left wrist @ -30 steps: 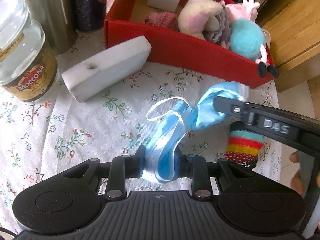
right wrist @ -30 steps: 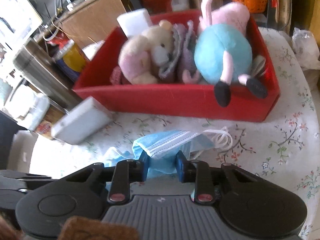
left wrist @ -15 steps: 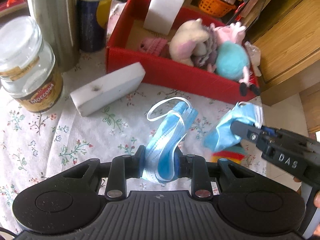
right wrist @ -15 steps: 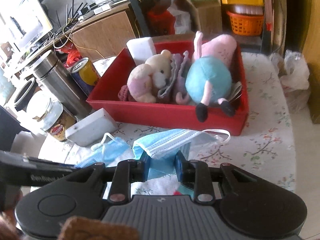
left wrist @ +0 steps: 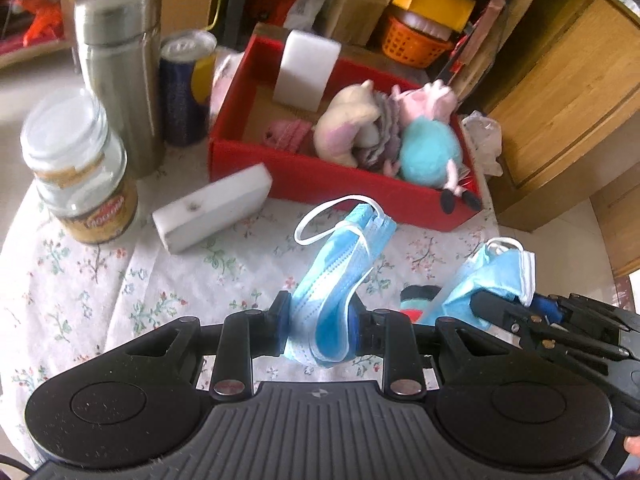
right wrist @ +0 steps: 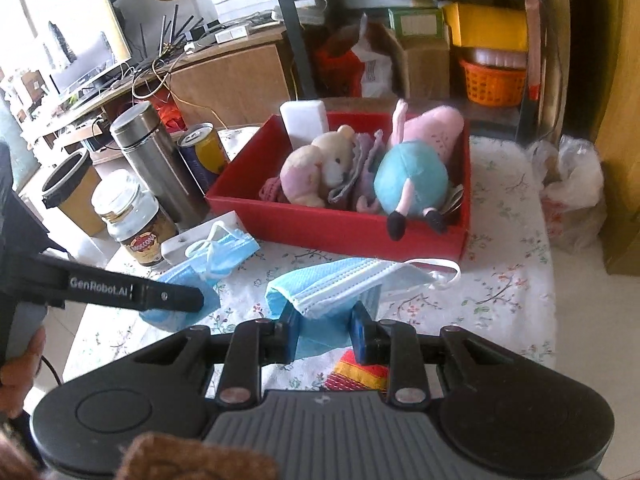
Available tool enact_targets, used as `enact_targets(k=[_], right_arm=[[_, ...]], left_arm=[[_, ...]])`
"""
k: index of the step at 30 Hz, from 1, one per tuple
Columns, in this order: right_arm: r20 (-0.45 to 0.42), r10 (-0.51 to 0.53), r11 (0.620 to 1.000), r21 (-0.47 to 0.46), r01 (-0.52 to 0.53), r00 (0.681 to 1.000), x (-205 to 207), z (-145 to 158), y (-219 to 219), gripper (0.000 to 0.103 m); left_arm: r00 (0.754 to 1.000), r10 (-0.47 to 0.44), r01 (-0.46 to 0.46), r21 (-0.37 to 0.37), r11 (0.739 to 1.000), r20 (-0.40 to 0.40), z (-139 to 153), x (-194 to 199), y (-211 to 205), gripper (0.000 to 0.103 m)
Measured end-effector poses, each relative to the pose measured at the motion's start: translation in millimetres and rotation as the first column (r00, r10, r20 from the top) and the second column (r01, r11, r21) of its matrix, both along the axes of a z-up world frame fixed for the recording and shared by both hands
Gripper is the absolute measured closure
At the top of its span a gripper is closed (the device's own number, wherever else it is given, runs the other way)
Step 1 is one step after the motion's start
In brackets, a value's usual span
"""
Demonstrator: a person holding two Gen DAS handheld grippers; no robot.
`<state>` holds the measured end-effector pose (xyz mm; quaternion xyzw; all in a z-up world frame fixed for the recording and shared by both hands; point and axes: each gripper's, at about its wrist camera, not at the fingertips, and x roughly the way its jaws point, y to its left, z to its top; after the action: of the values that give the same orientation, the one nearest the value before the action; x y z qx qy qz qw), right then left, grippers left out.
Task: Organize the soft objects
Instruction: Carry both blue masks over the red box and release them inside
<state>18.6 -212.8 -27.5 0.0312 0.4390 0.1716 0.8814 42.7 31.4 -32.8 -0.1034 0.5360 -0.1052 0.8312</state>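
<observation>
- Left tool [left wrist: 320,316] clamped on a blue face mask [left wrist: 340,268]; mask bunched between the pads, white ear loop [left wrist: 320,220] sticking up, held clear above the bench [left wrist: 80,300].
- Right tool [right wrist: 326,332] clamped on a second blue face mask [right wrist: 344,284]; mask fans out to the right of the pads, white edge and ear loop [right wrist: 440,276] hanging free, off the bench.
- In the left wrist view the right tool [left wrist: 500,308] sits at lower right with its mask [left wrist: 492,272]; in the right wrist view the left tool [right wrist: 200,300] comes in from the left with its mask [right wrist: 220,248].
- Red box [left wrist: 340,184] at the back of the floral-cloth bench holds a beige plush [left wrist: 348,120], a pink and teal plush [left wrist: 428,148], a pink knit item [left wrist: 288,132] and an upright white foam block [left wrist: 308,68].
- Another white foam block [left wrist: 212,212] lies on the bench just in front of the box's left corner.
- Striped sock [left wrist: 416,300] on the bench below the tools, mostly hidden.
- Left of box: glass coffee jar [left wrist: 80,176], steel flask [left wrist: 120,72], drink can [left wrist: 186,88].
- Part of a hand [right wrist: 20,356] at left edge, right wrist view.
</observation>
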Motion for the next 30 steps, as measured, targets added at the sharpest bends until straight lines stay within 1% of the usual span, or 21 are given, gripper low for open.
enact_targets(k=[8,16,19,25,30], right_arm=[[0.069,0.019,1.000,0.018,-0.021,0.997,-16.7,27.1,0.2,0.103],[0.150,0.041,0.999,0.025,-0.045,0.988,-26.7,53.7,8.2,0.103],[0.188,0.036,0.999,0.028,-0.042,0.982,-25.9,62.7,10.2,0.103],[0.269,-0.006,0.999,0.034,-0.003,0.963,-17.4,82.2,9.9,0.103],[0.305,-0.036,0.999,0.039,0.026,0.952,0.0,88.8,9.5,0.103]], left_arm=[[0.996,-0.007,0.010,-0.032,0.999,0.083,30.9,-7.6,-4.0,0.073],[0.986,0.002,0.007,-0.054,0.999,0.165,59.5,-10.8,-5.9,0.073],[0.981,0.010,0.000,-0.056,0.998,0.192,66.8,-8.5,-8.1,0.073],[0.970,0.037,-0.019,-0.076,0.997,0.242,82.4,0.9,-9.4,0.072],[0.956,0.060,-0.043,-0.069,0.997,0.286,89.5,14.5,-10.3,0.070]])
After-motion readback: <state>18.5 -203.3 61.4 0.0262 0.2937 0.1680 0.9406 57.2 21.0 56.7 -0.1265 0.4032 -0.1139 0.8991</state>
